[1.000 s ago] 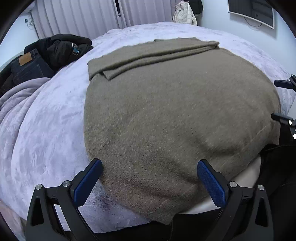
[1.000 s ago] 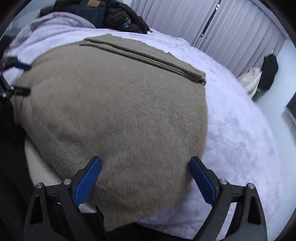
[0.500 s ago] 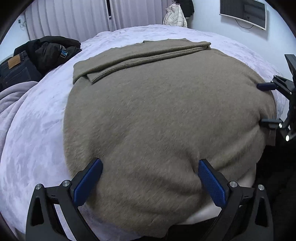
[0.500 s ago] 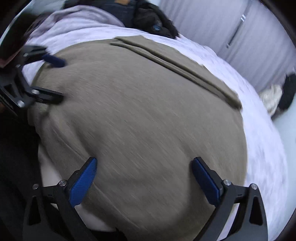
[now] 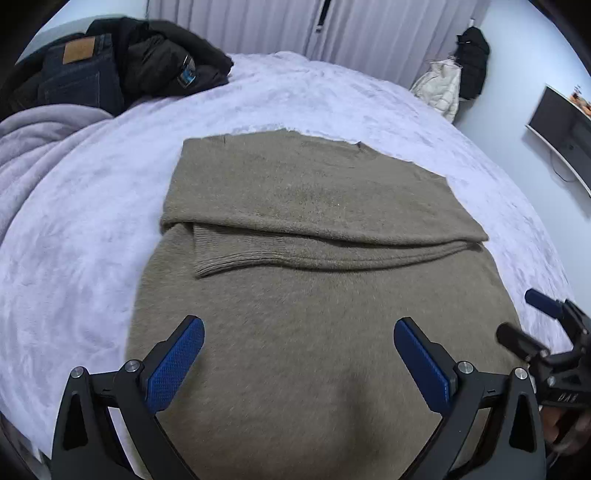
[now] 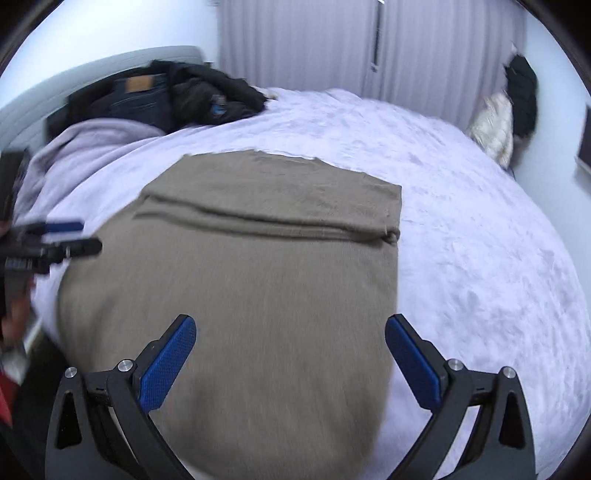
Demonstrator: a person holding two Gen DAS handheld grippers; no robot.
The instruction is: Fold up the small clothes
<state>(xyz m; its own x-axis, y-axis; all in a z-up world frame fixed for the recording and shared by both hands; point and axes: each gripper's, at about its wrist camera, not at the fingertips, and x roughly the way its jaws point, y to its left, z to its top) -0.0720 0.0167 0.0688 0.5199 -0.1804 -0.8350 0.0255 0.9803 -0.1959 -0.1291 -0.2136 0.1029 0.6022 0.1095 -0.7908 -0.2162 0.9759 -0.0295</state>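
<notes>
An olive-brown knit garment [image 5: 314, 314] lies flat on the lavender bed cover [image 5: 74, 240], with its far part folded back toward me in a band [image 5: 314, 206] with a ribbed hem. It also shows in the right wrist view [image 6: 258, 288]. My left gripper [image 5: 299, 362] is open and empty above the garment's near half. My right gripper [image 6: 290, 358] is open and empty above the garment's near right part. The right gripper shows at the right edge of the left wrist view [image 5: 524, 321]; the left gripper shows at the left edge of the right wrist view [image 6: 70, 236].
A pile of dark jeans and a black jacket [image 5: 122, 70] lies at the bed's far left, beside a bunched lilac blanket [image 5: 40, 147]. Curtains [image 5: 332, 29] hang behind. A white and a black coat [image 5: 454, 77] hang at the far right, near a wall screen [image 5: 557, 122].
Both grippers have swung round over the garment and now look along the bed toward the curtains. The folded band now lies across the view ahead. Both stay open.
</notes>
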